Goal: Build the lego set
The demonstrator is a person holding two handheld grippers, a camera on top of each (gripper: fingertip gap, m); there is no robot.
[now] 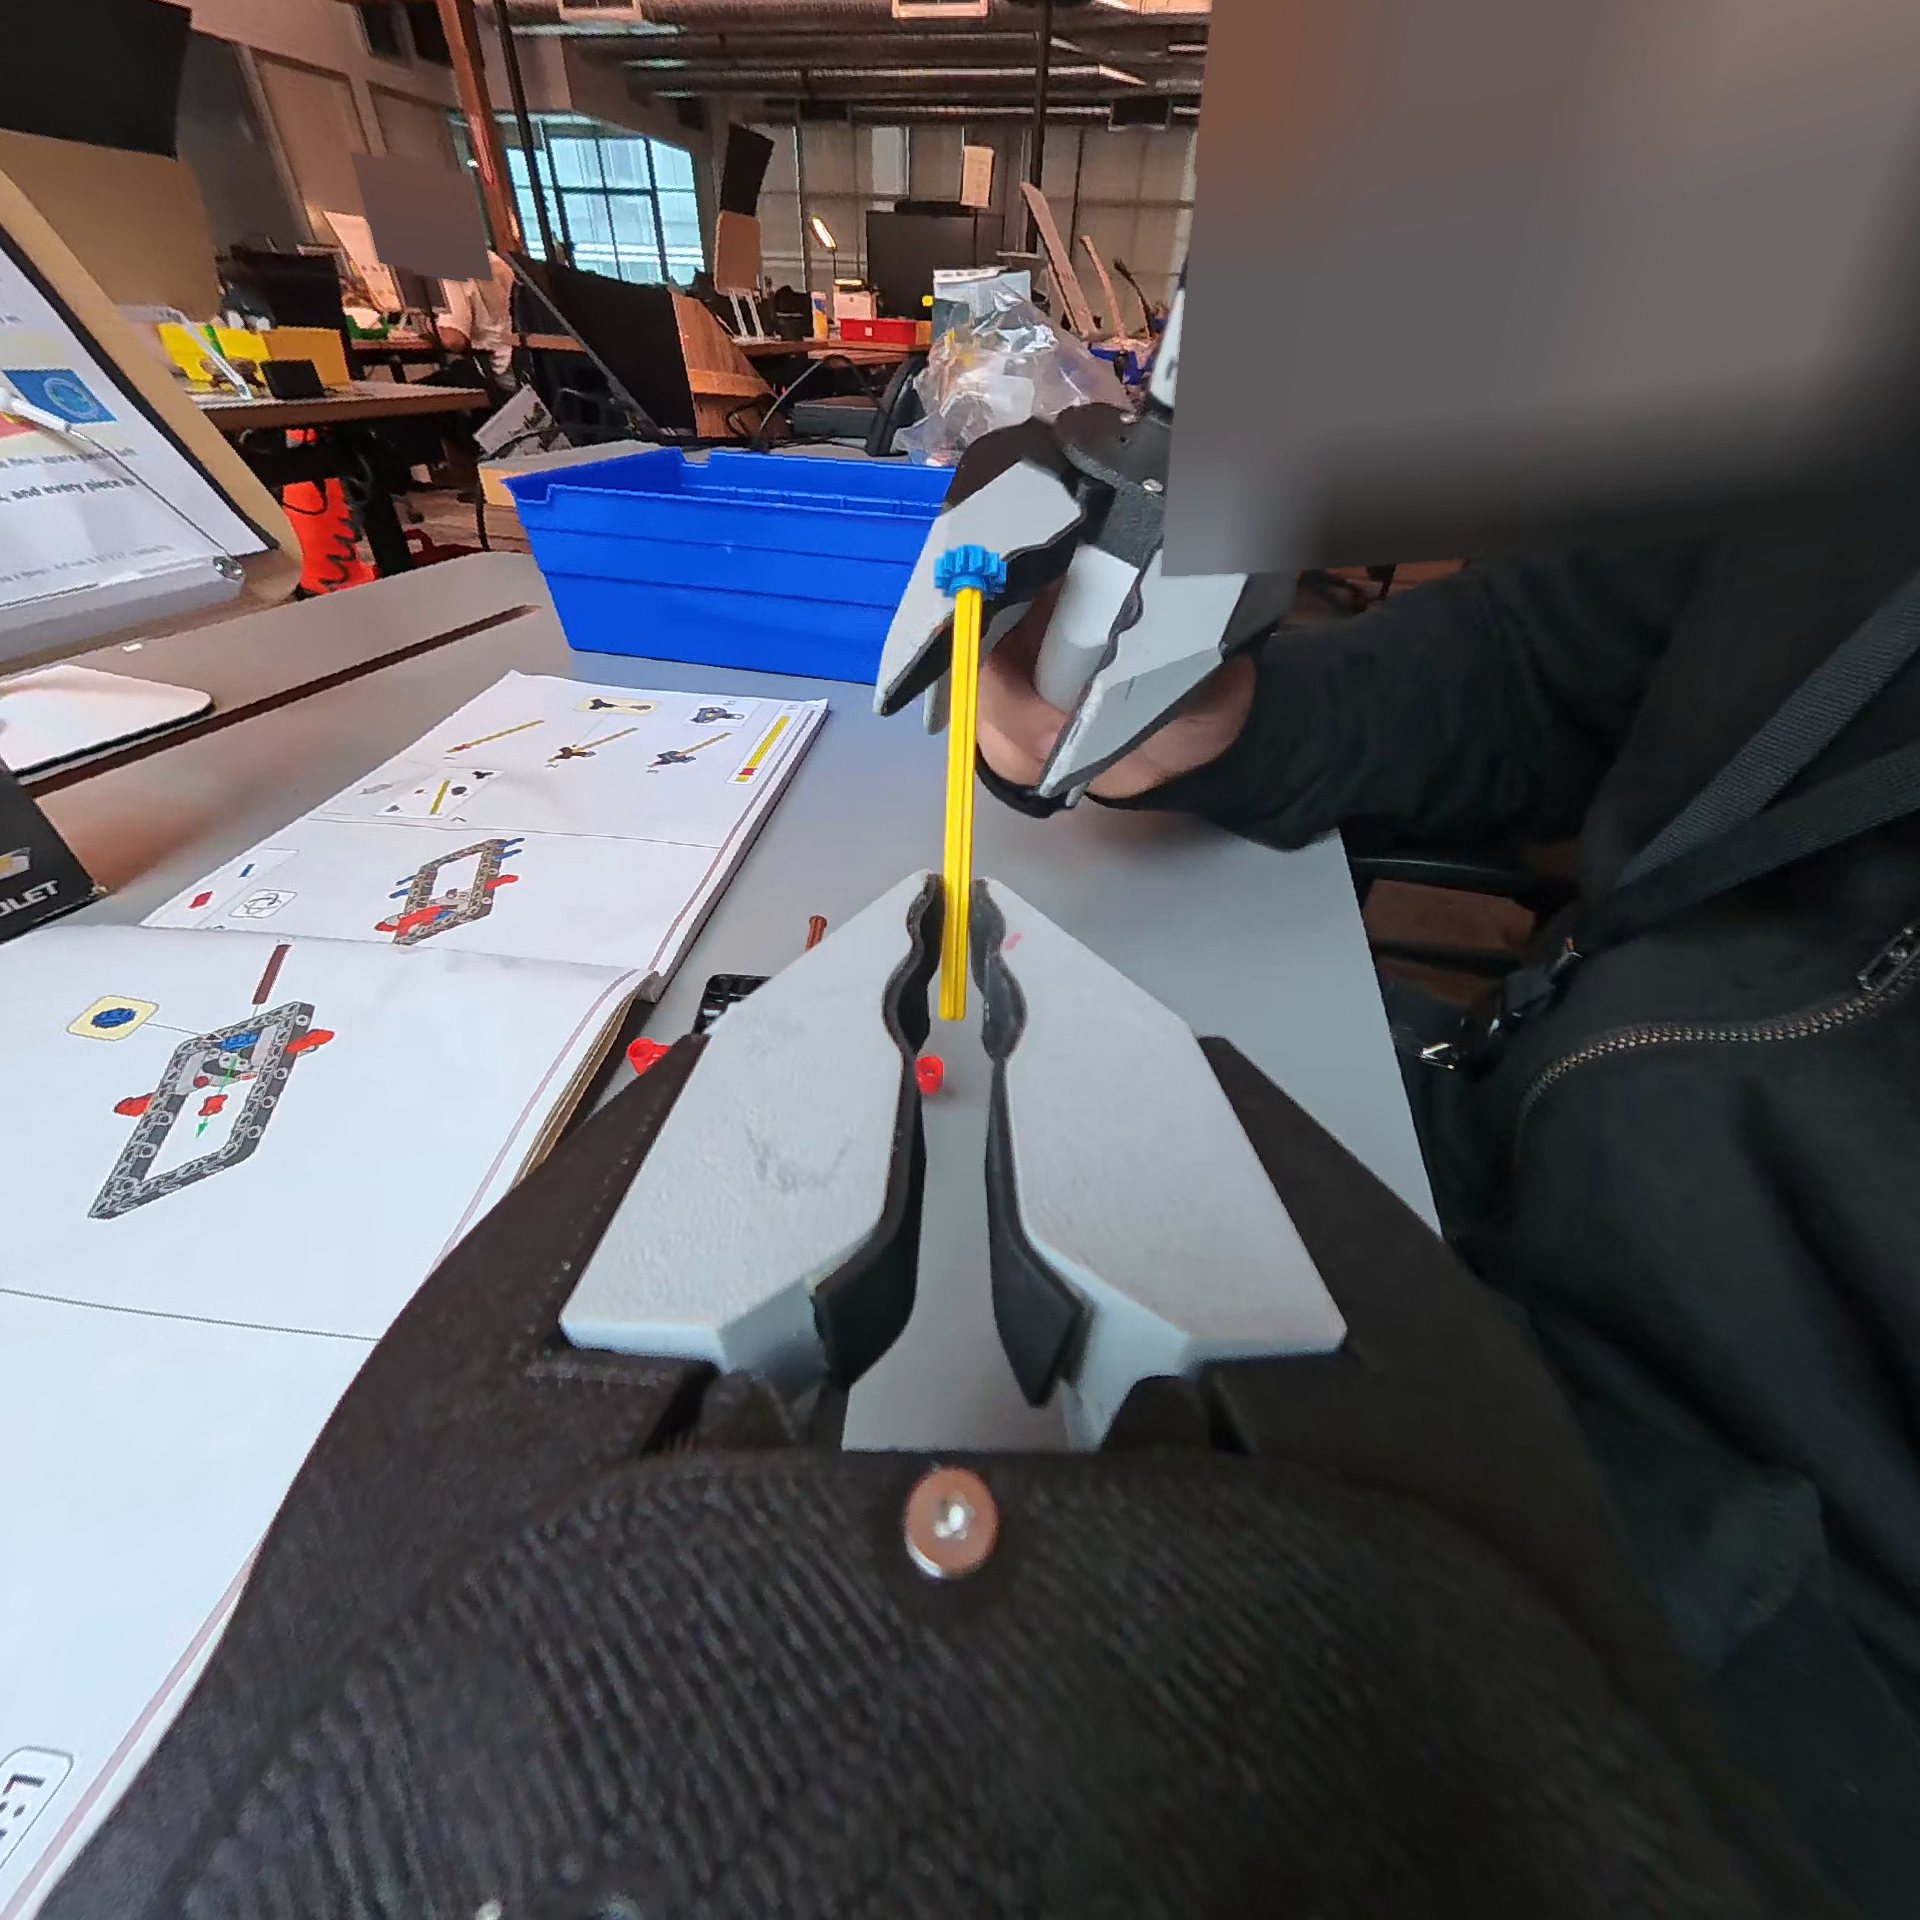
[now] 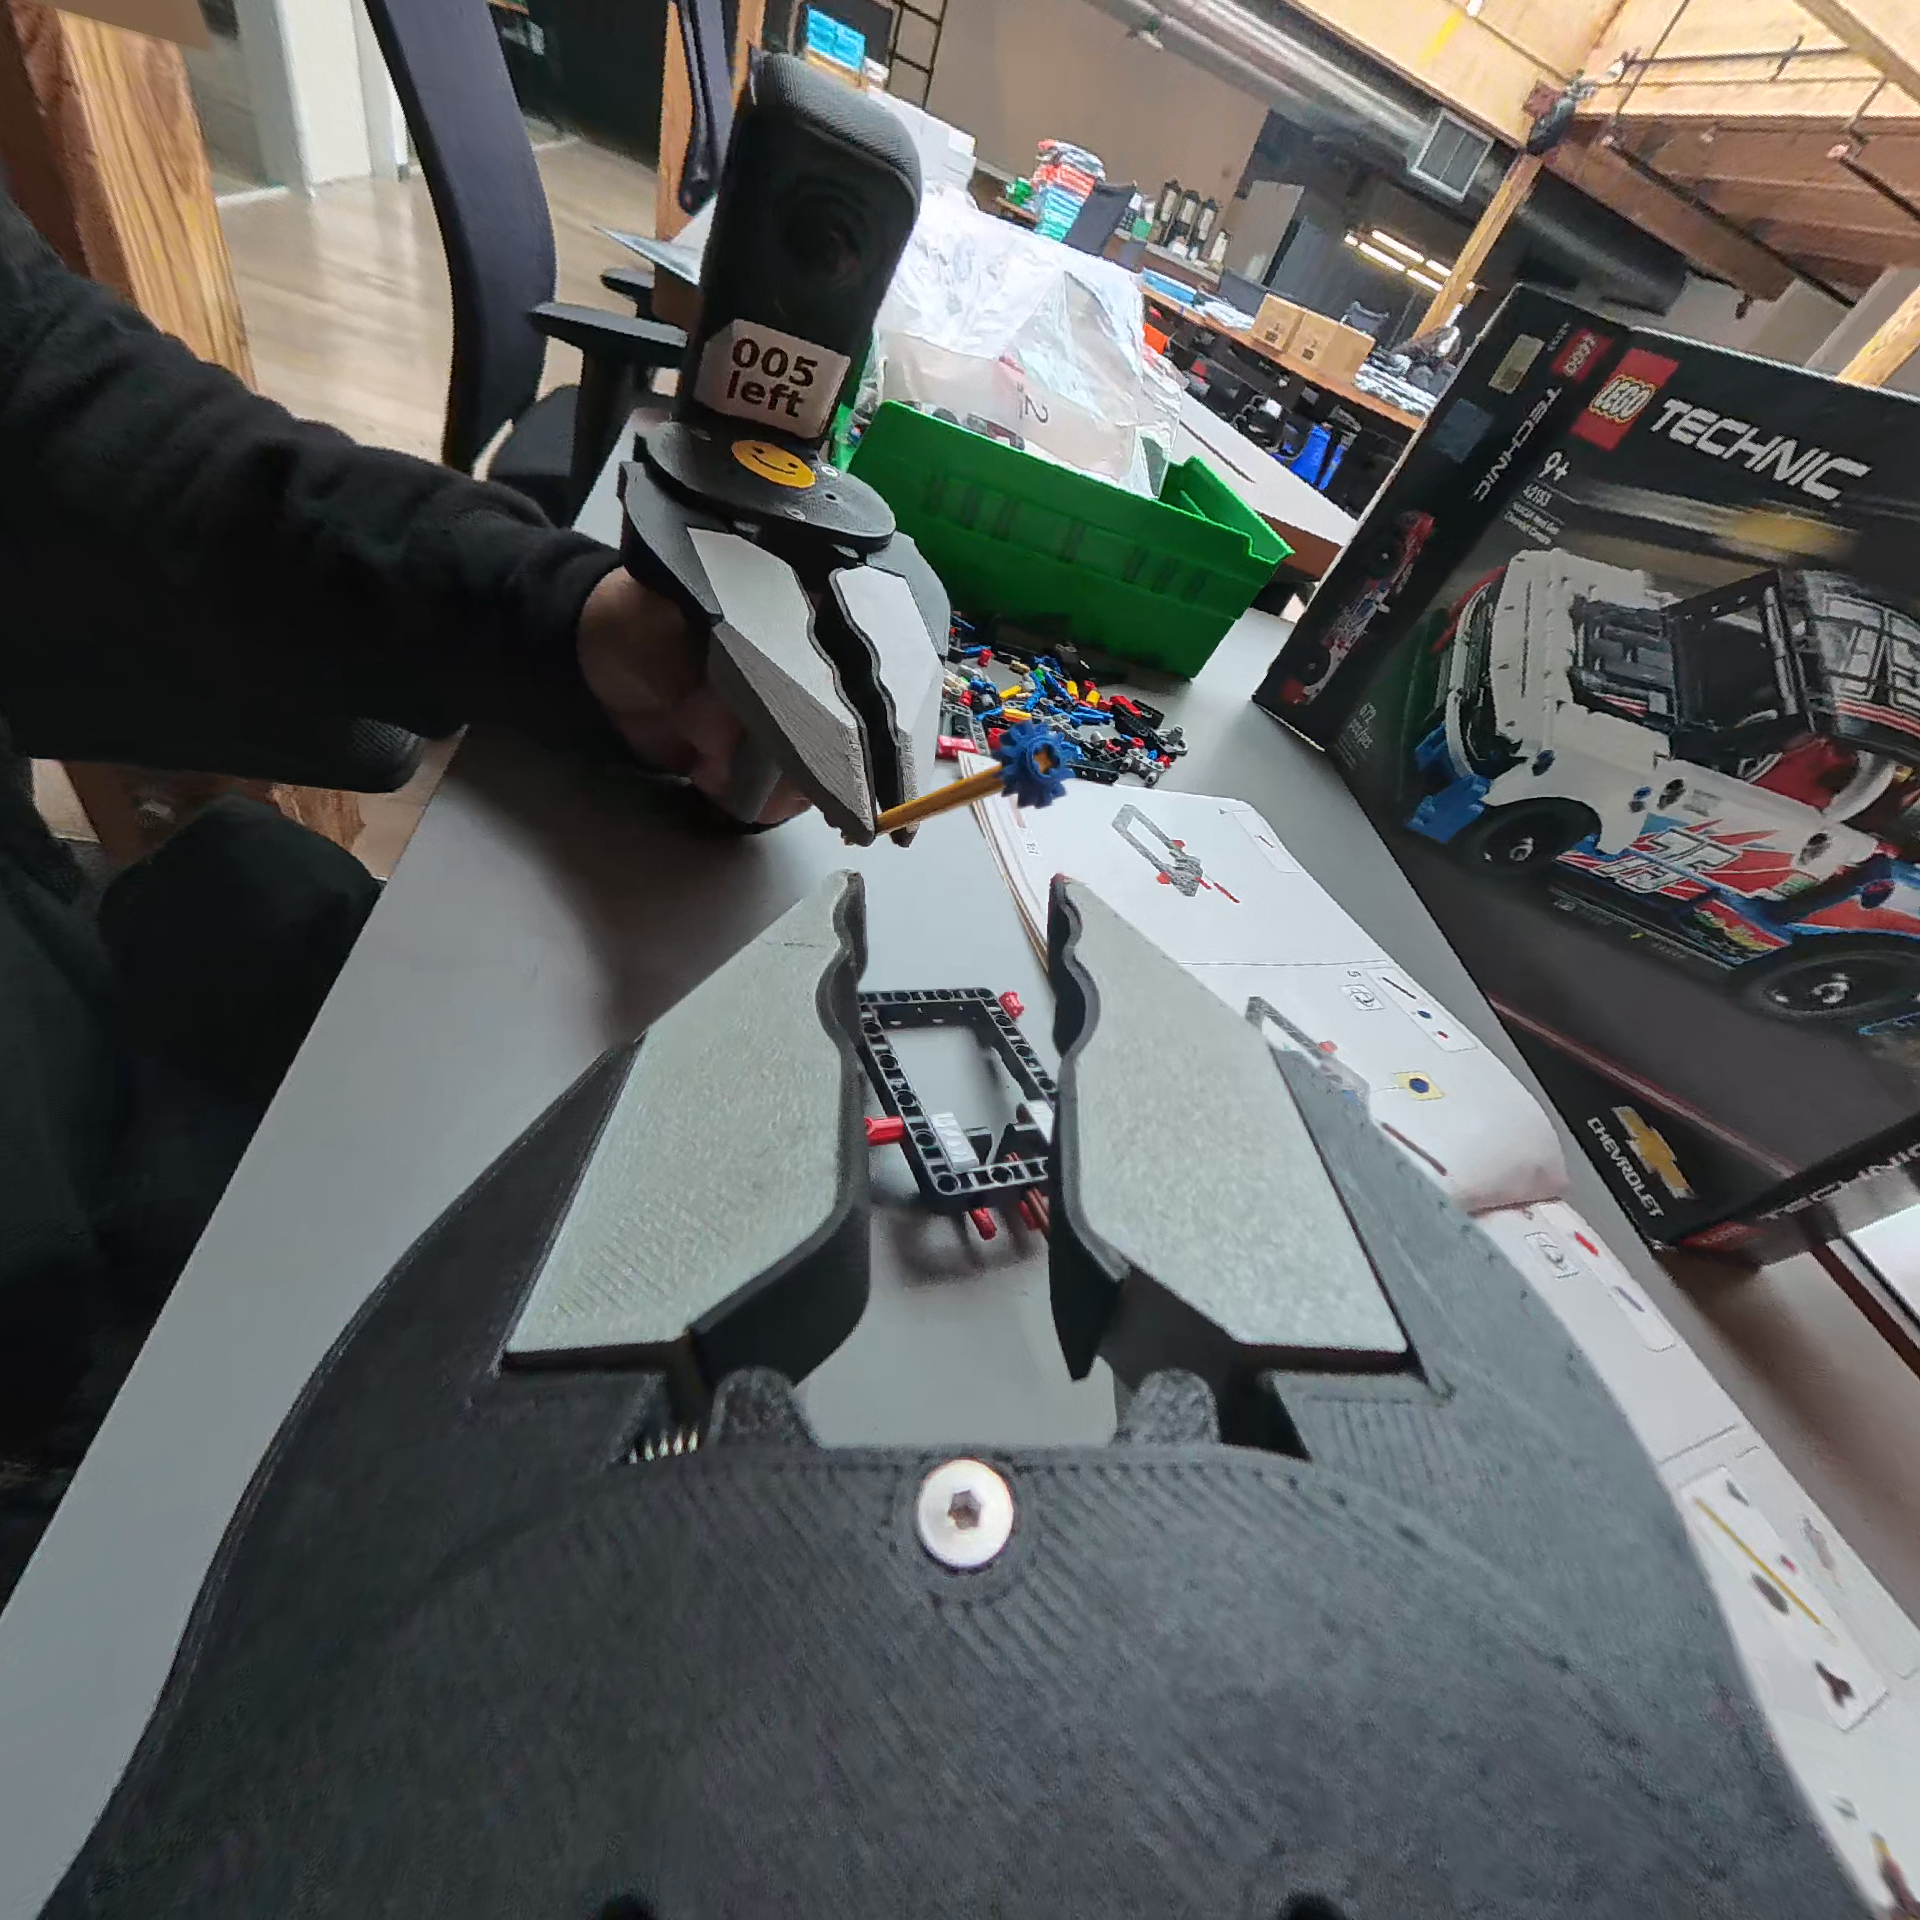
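My left gripper [image 1: 957, 896] is shut on the lower end of a yellow axle [image 1: 961, 790], which stands nearly upright with a blue gear [image 1: 966, 571] on its top end. My right gripper [image 1: 971, 748] is open just behind the gear and axle, apart from them. In the right wrist view my right gripper [image 2: 956, 891] is open and empty, and the left gripper [image 2: 875, 831] holds the axle [image 2: 940, 800] and gear [image 2: 1034, 764] just ahead of it. A black rectangular frame [image 2: 904, 1091] with red pins lies on the table below my right gripper.
An open instruction booklet [image 1: 468, 831] lies left of the axle, also in the right wrist view [image 2: 1247, 935]. A blue bin [image 1: 727, 561] stands behind. A green bin [image 2: 1070, 551], a pile of loose pieces [image 2: 1070, 717] and the set's box [image 2: 1621, 727] stand far and right. Small red pins [image 1: 928, 1072] lie on the table. Both grippers' tips are close together, under 4 cm apart.
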